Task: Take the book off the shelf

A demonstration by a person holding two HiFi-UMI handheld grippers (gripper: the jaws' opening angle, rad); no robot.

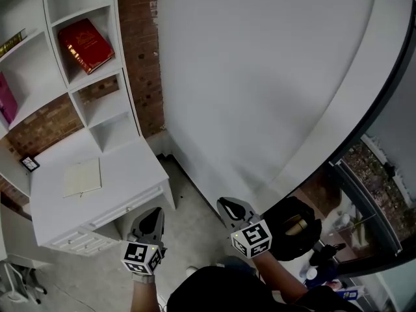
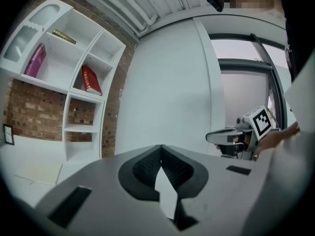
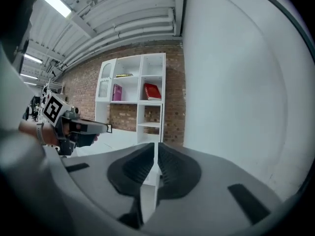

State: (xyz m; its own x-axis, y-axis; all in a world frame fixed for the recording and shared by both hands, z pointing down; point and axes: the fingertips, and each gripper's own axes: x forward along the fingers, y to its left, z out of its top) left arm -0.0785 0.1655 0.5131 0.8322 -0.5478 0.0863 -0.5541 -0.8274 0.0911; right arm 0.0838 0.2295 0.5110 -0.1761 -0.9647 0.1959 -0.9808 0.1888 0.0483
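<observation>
The ribbed black pads (image 2: 143, 168) of the left gripper (image 1: 155, 213) meet on nothing; the right gripper (image 1: 227, 205) is likewise closed and empty. At eleven o'clock, well apart, the red hardback book (image 1: 86, 45), one of three books, leans in the white shelf (image 1: 97, 77)

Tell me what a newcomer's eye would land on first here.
The red book leans in an upper compartment of the white shelf unit against the brick wall, top left of the head view. A big curved white wall fills the middle. At the bottom, the left gripper and right gripper point forward, both shut and empty.
</observation>
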